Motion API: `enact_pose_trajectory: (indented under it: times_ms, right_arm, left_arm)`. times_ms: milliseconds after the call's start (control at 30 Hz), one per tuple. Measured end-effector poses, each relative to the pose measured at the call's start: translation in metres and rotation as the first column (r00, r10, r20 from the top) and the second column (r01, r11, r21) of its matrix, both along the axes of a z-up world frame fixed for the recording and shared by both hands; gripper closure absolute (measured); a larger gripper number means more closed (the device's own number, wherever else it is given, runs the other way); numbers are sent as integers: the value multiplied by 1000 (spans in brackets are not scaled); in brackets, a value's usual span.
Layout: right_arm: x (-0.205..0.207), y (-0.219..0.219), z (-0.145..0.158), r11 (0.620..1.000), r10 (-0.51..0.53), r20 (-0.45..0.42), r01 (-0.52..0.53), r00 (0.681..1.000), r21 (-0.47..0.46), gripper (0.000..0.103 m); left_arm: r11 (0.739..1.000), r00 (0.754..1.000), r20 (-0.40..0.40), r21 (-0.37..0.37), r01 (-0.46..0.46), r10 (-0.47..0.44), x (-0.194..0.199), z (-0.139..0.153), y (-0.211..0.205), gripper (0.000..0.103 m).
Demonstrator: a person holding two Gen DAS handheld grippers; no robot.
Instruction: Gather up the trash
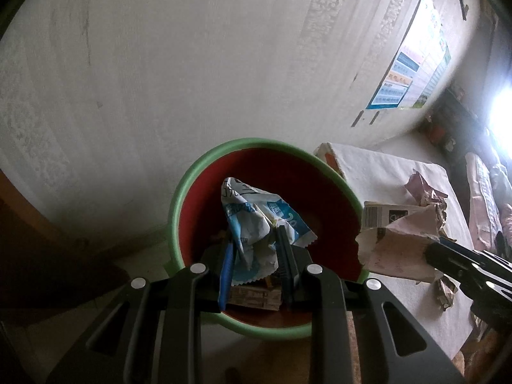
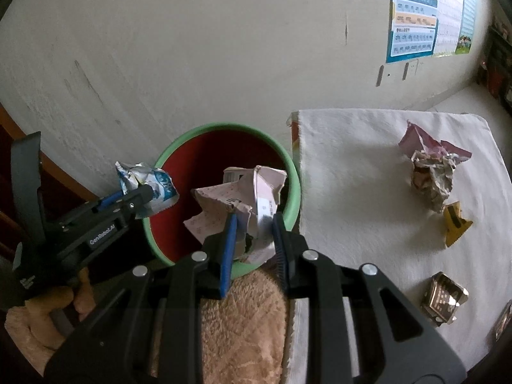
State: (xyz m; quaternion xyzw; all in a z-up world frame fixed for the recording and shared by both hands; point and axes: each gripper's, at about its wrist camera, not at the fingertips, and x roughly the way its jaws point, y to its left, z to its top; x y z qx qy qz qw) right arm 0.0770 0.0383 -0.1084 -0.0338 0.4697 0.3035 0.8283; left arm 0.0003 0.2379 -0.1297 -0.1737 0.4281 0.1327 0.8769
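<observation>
A red bin with a green rim stands by the wall, left of the table. My left gripper is shut on a crumpled blue-and-white wrapper and holds it over the bin's opening. My right gripper is shut on a crumpled pinkish paper carton and holds it over the bin's right rim. Flattened cardboard lies in the bin.
A table with a white cloth stands right of the bin. On it lie a crumpled pink-and-silver wrapper, a yellow wrapper and a shiny brown packet. A tan cushion lies below my right gripper. A poster hangs on the wall.
</observation>
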Motion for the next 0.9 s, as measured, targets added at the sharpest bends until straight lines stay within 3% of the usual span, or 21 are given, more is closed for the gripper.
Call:
enact_pose_trajectory:
  times_ms: [300, 400, 467, 533, 633, 700, 767, 900]
  right_arm:
    - [-2, 11, -3, 1000, 12, 3, -12, 1000, -21, 79]
    - [-1, 14, -5, 1000, 13, -16, -13, 1000, 8, 78]
    - [1, 13, -6, 1000, -1, -34, 2, 999, 30, 64]
    - [0, 8, -5, 999, -19, -30, 21, 999, 50, 57]
    - [0, -3, -4, 997, -35, -33, 37, 999, 63, 55]
    - [1, -18, -4, 996, -53, -28, 55, 998, 66, 48]
    - [4, -45, -9, 996, -82, -10, 82, 997, 37, 37]
    - [17, -104, -31, 980, -143, 18, 144, 990, -135, 36]
  left_arm:
    - [1000, 1000, 6, -3, -2, 2, 0, 1, 1, 80]
    - [1000, 1000, 0, 2, -15, 15, 1, 1, 0, 66]
    - [999, 999, 6, -10, -36, 36, 1, 0, 1, 57]
    - [999, 999, 2, -19, -42, 42, 1, -2, 2, 54]
    - [999, 999, -7, -5, -40, 40, 1, -2, -1, 52]
    - [999, 999, -10, -1, -33, 33, 2, -1, -4, 52]
    - [1000, 1000, -9, 8, -16, 16, 1, 2, -9, 52]
    - [999, 1000, -12, 30, 14, -14, 3, 6, -19, 52]
